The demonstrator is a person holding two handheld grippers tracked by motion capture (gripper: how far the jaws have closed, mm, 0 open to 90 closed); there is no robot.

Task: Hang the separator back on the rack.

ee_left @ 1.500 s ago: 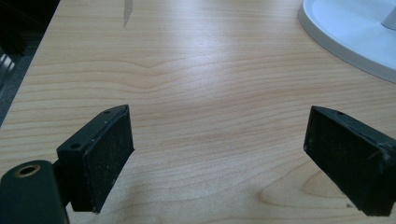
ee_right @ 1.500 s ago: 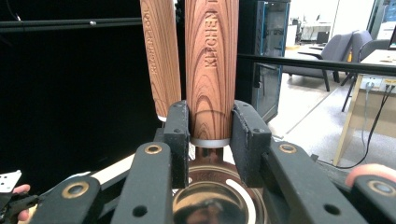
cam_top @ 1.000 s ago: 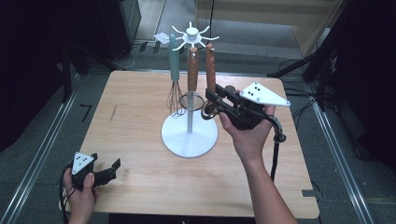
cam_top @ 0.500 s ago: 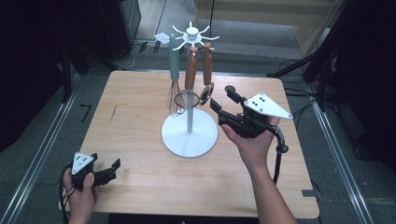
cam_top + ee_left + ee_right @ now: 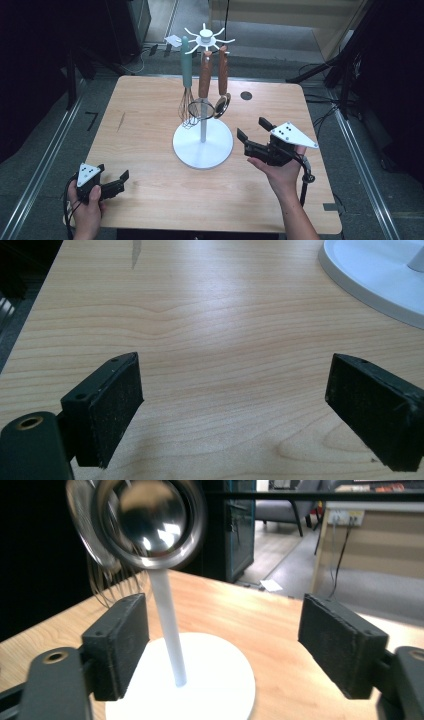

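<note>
Wooden table (image 5: 150, 125): we see our right gripper (image 5: 254, 134), jaws just opened wide and empty; upright rack (image 5: 203, 95) at its ten o'clock.

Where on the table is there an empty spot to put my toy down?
Bare wood lies left of the white stand base, up to the table edge, and along the near edge between the left tongs and right tongs. It is crowded under the hanging whisk, strainer and ladle.
</note>
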